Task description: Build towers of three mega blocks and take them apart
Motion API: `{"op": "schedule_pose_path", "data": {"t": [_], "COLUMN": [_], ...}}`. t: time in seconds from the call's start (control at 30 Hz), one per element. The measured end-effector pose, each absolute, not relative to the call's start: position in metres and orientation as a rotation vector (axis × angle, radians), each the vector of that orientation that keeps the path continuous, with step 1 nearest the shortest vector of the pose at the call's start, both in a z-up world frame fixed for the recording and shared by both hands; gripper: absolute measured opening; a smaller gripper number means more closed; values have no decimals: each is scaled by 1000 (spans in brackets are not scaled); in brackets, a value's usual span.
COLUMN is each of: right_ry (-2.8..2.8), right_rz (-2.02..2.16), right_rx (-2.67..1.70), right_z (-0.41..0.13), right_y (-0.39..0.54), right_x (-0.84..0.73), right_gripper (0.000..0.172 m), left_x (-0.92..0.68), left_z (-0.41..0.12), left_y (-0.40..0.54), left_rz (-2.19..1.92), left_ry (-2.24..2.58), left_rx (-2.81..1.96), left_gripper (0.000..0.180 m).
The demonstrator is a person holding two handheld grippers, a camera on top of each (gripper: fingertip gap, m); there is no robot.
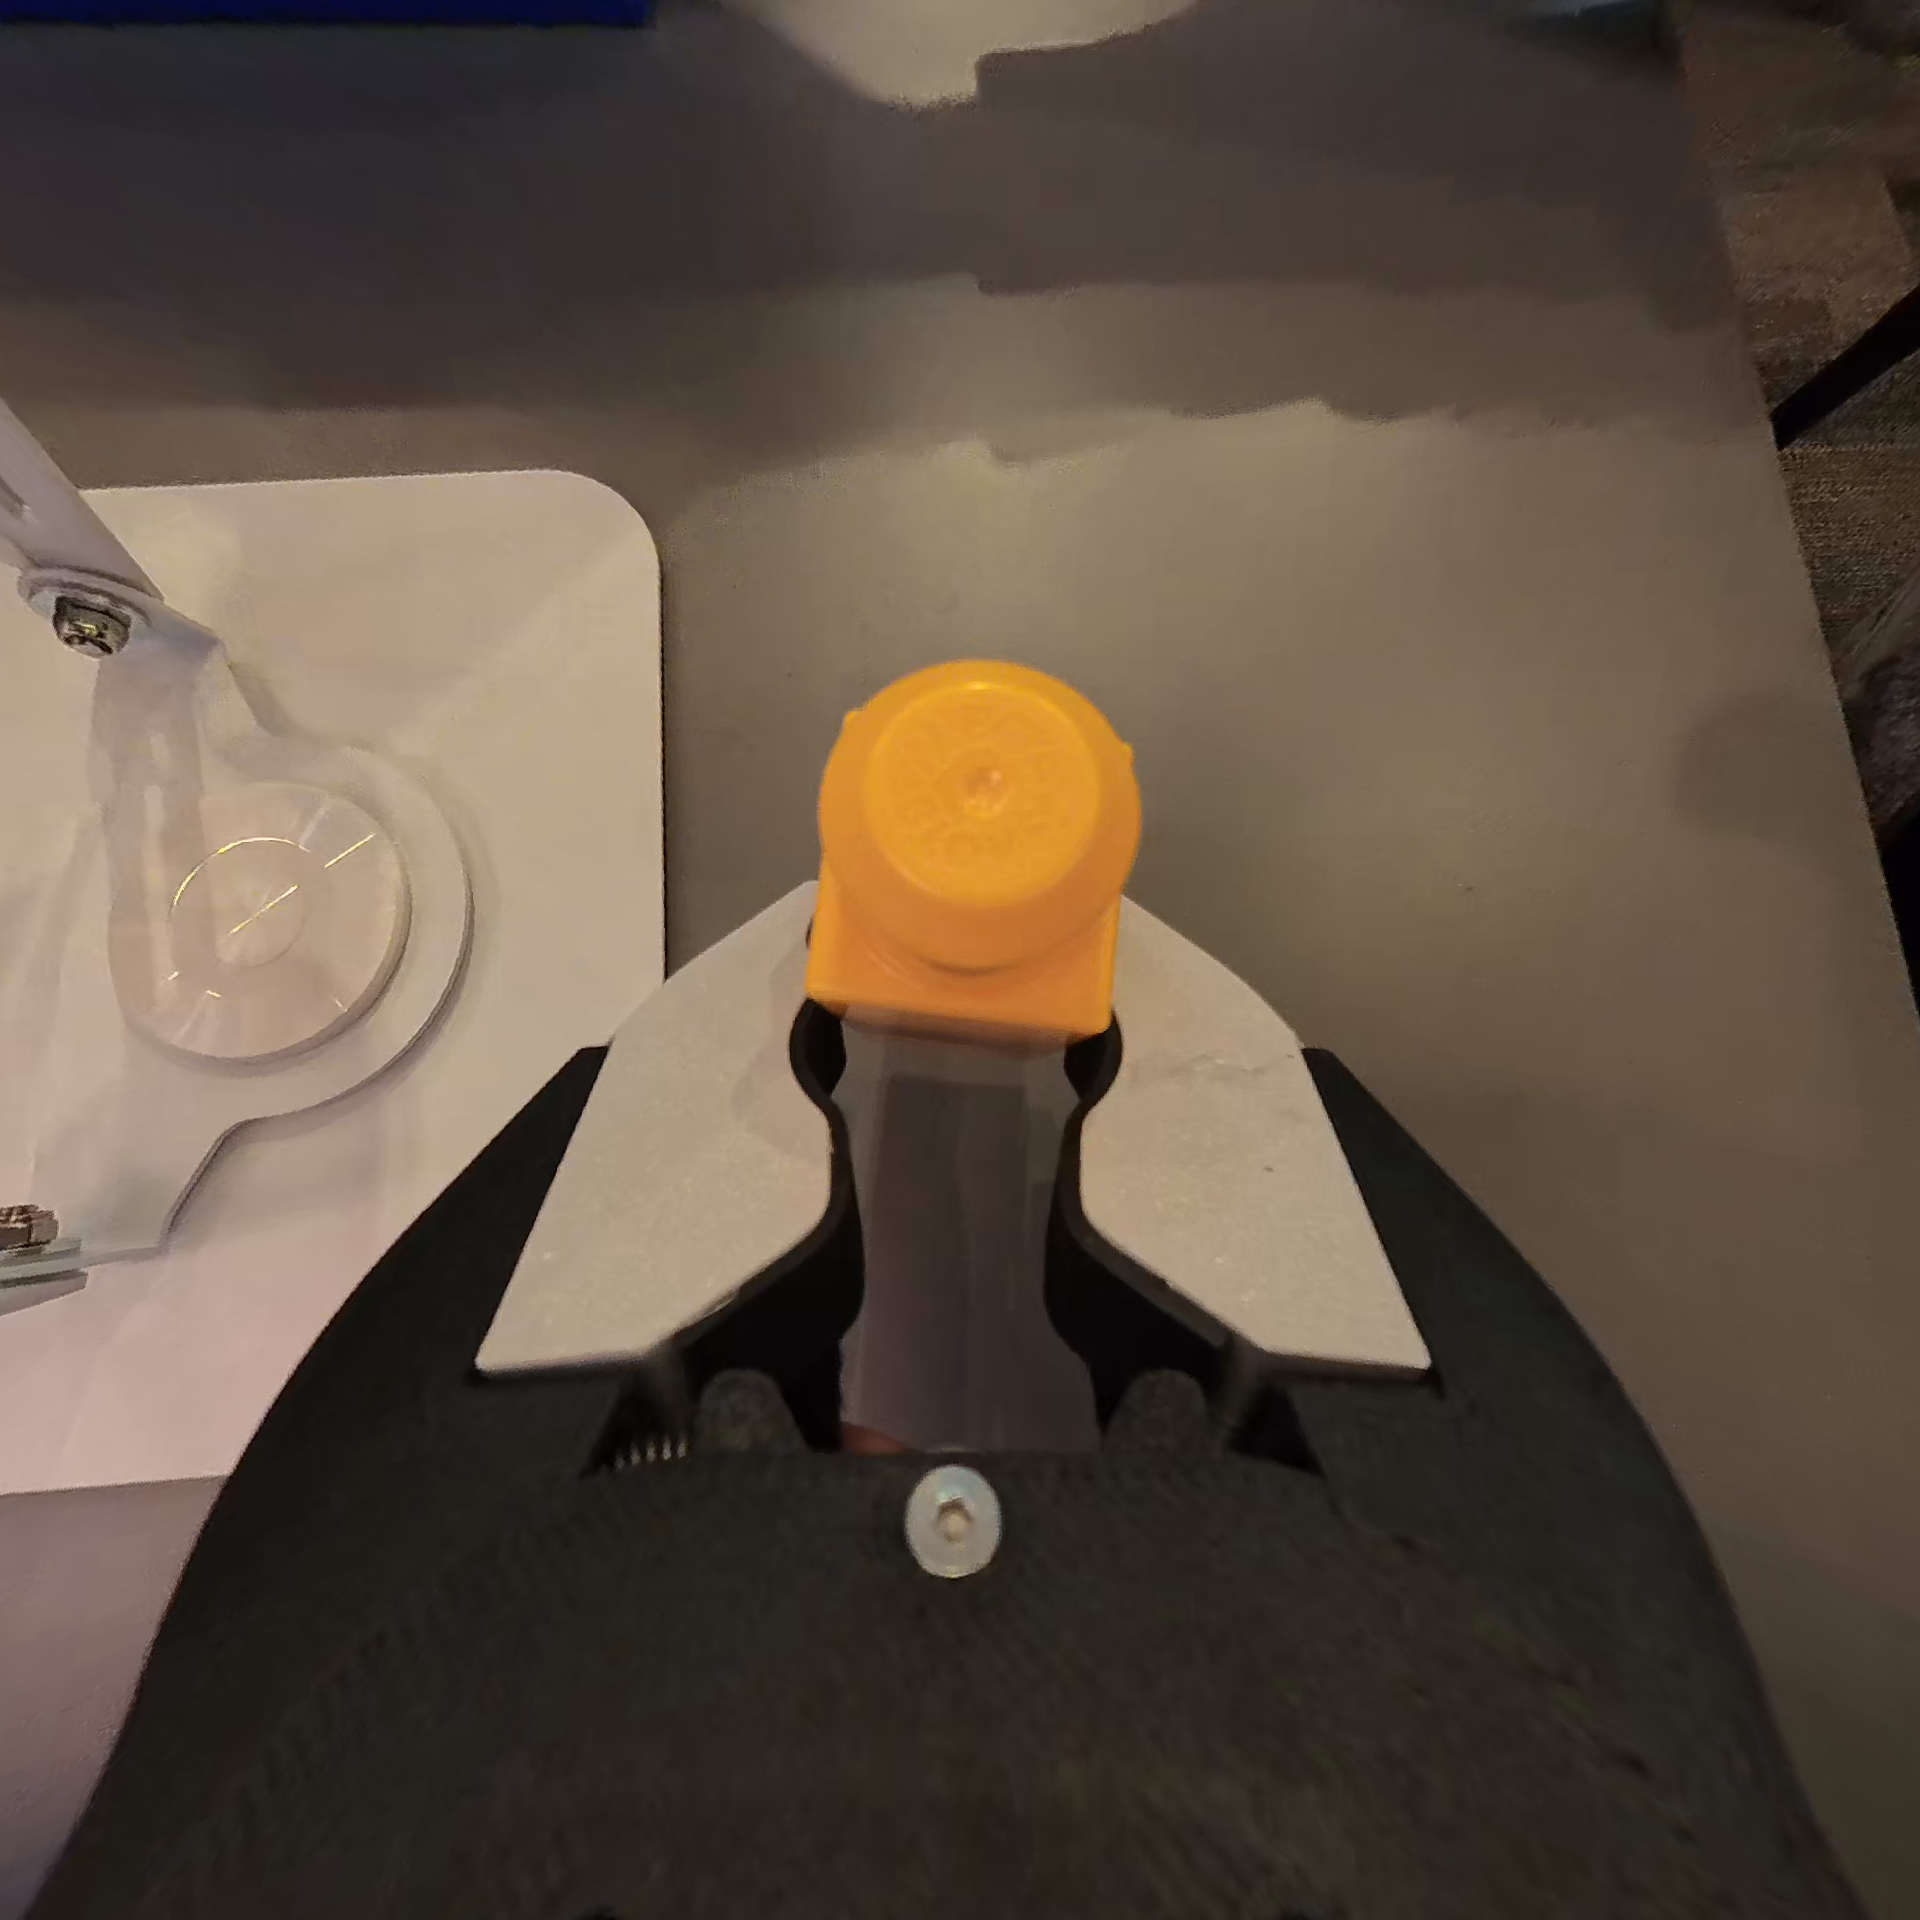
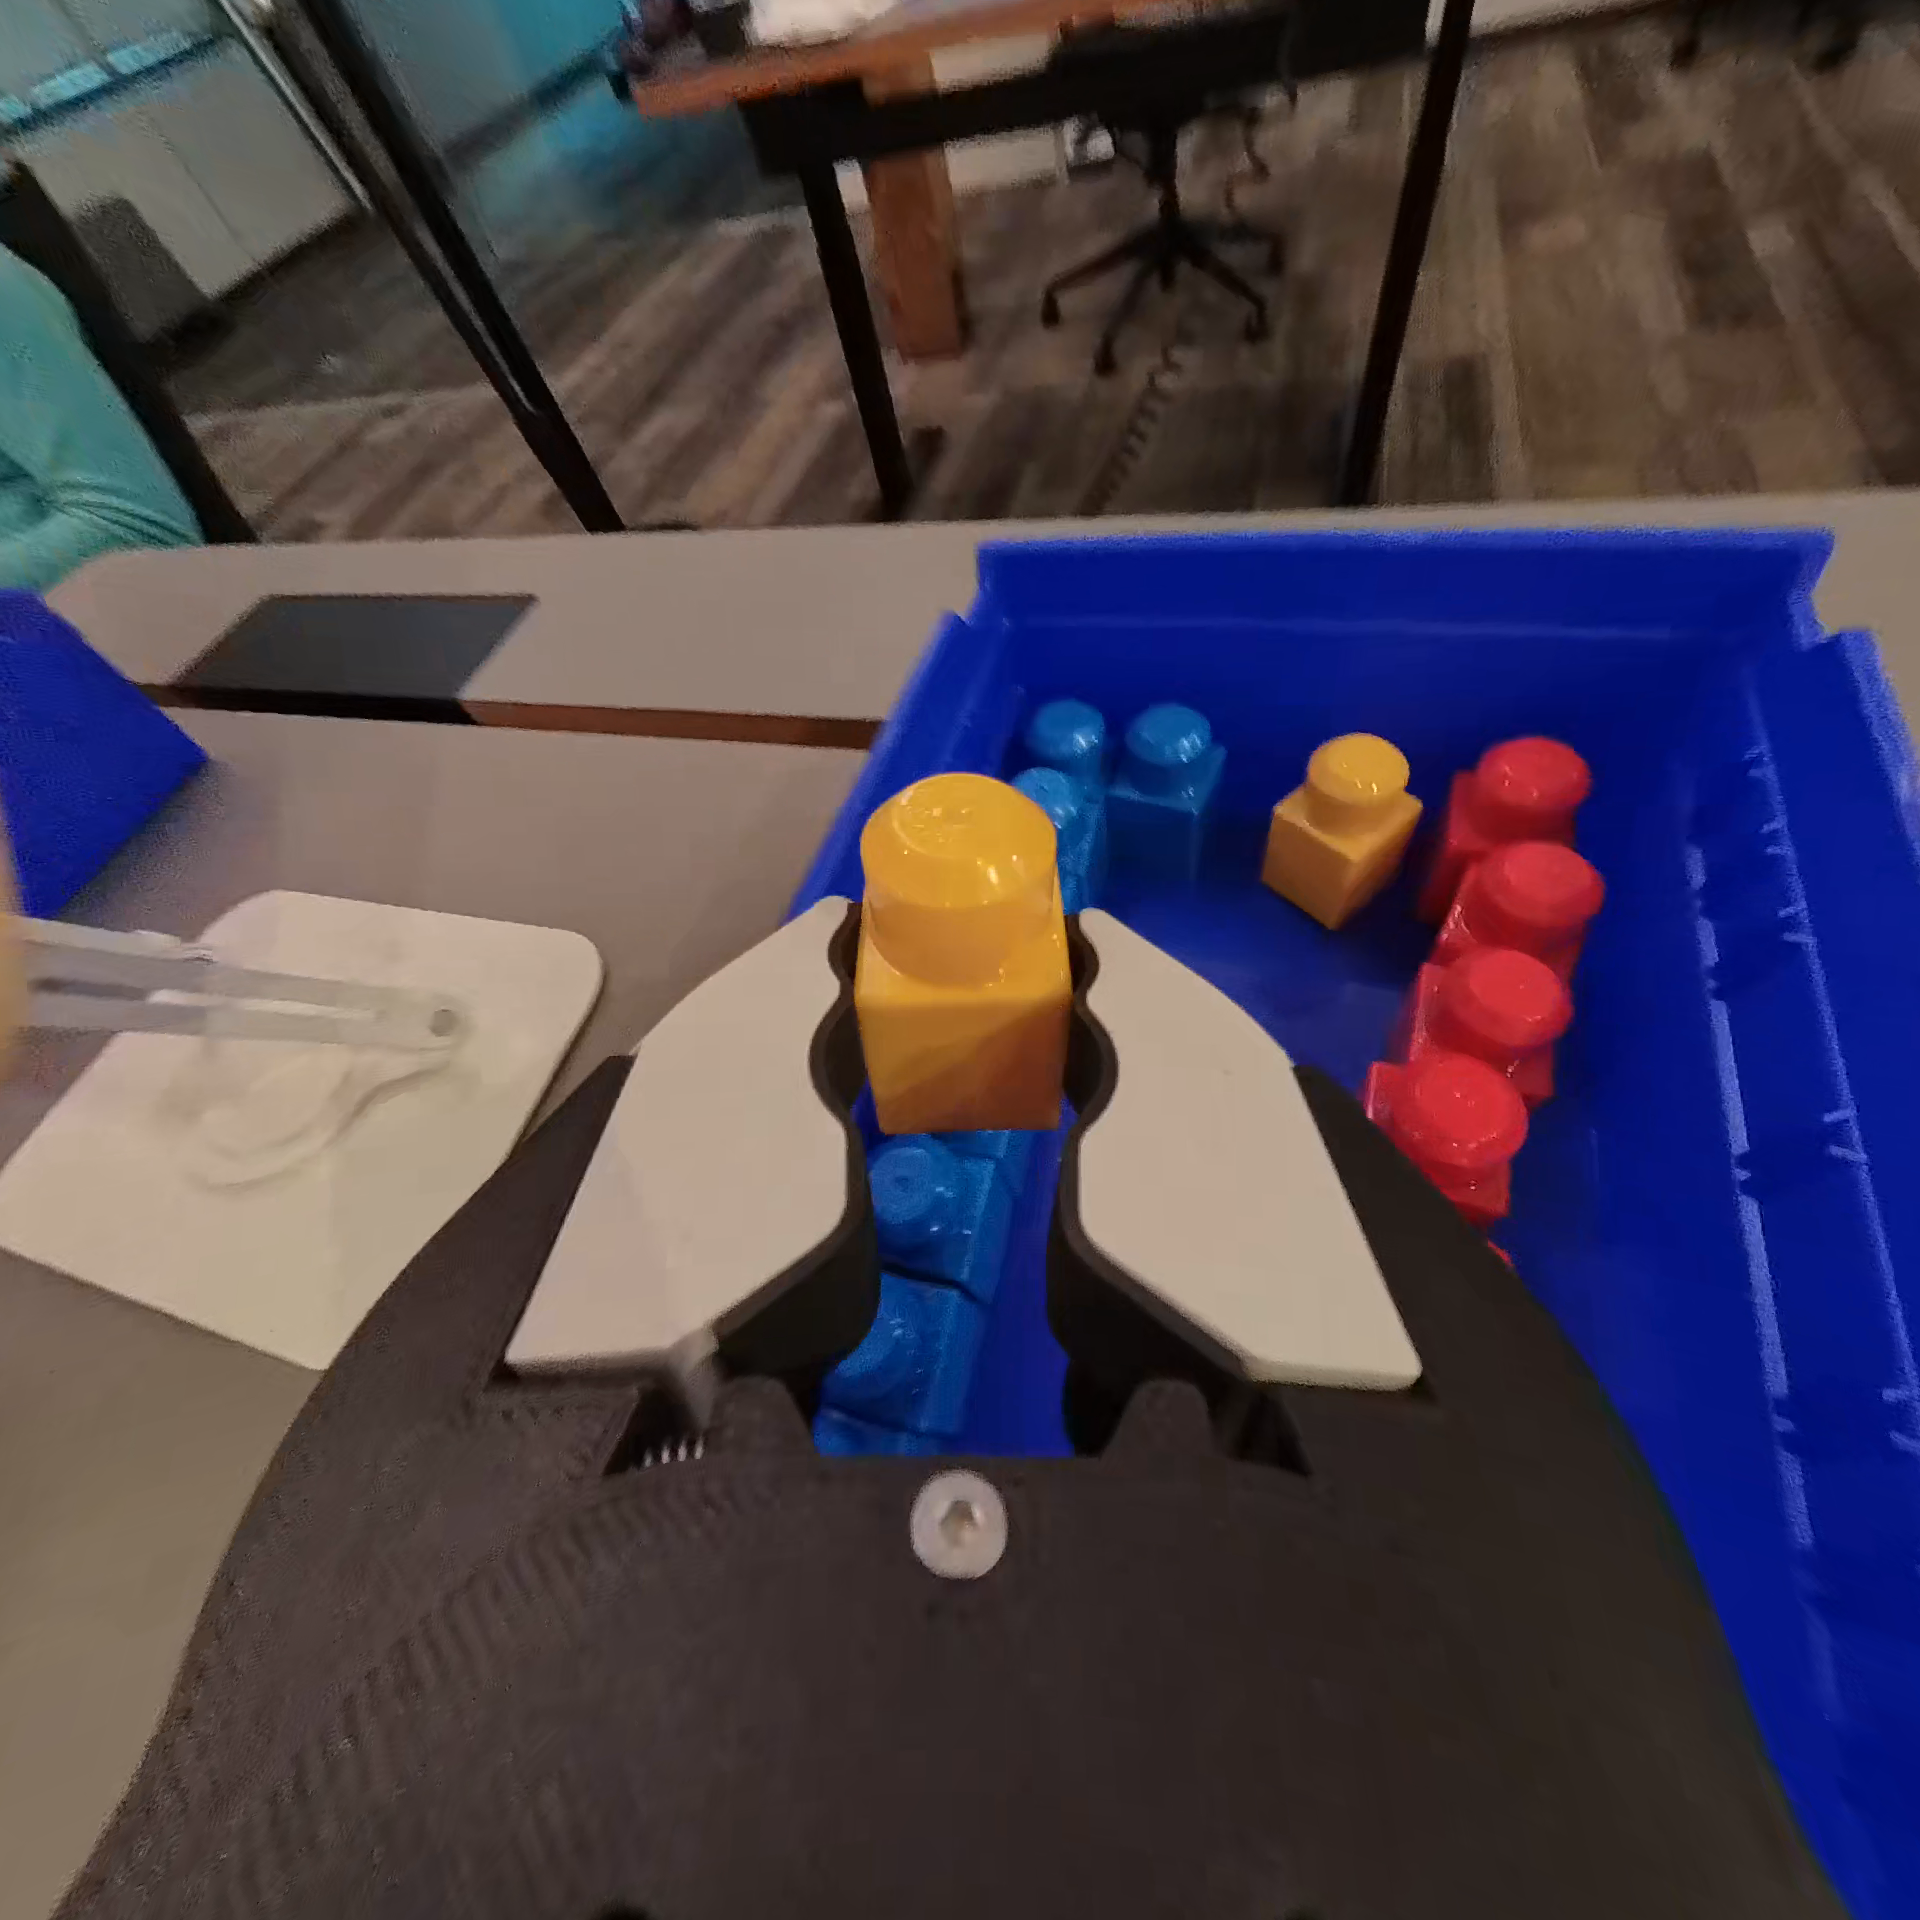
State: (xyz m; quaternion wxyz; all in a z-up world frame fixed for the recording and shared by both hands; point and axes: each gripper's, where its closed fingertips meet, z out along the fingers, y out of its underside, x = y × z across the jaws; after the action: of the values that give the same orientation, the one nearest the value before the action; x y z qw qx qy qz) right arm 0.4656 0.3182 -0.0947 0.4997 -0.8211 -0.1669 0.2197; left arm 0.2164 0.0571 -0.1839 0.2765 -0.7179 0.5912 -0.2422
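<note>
Nearest the lens in each view is the black gripper body with its grey fingers; the right gripper (image 2: 961, 1023) has its pads pressed on the flanks of a yellow block (image 2: 961, 997), held upright above the blue bin (image 2: 1766, 935); the left gripper (image 1: 961, 966) likewise clamps a second yellow block (image 1: 971, 883), stud towards the camera, over the bare grey table (image 1: 1351, 623).

With a block in each gripper, the step in hand looks like the start of a tower; the next move would call for bringing the two together, the hollow base of one squarely over the stud of the other, then pressing straight down; a tilt would likely jam the fit.

The bin holds blue blocks (image 2: 1164, 769) at its far left, a row of red blocks (image 2: 1496, 997) along its right, and one loose yellow block (image 2: 1340, 831) between them.

The table is plain and matt; a white mat (image 1: 416, 727) with a clear bracket (image 1: 260, 914) lies to the left; beyond are a wood-plank floor, a wooden desk (image 2: 935, 73) and an office chair (image 2: 1164, 260); a person's teal sleeve (image 2: 62, 447) shows at the far left.
</note>
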Motion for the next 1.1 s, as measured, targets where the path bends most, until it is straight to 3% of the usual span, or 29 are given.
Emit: {"op": "schedule_pose_path", "data": {"t": [0.43, 0.97, 1.1], "right_ry": [-351, -414, -468], "right_rz": [408, 268, 216], "right_rx": [-2260, -2407, -2417], "right_z": [-162, -190, -192], "right_y": [374, 381, 378], "right_x": [478, 487, 490], "right_gripper": [37, 43, 36], "left_x": [213, 211, 212], "left_z": [-185, -185, -186], "left_y": [58, 59, 60], "left_rz": [-657, -664, -664], "left_ry": [1588, 1582, 1582], "left_rx": [-1931, -1933, -1934], "left_gripper": [39, 40, 40]}}
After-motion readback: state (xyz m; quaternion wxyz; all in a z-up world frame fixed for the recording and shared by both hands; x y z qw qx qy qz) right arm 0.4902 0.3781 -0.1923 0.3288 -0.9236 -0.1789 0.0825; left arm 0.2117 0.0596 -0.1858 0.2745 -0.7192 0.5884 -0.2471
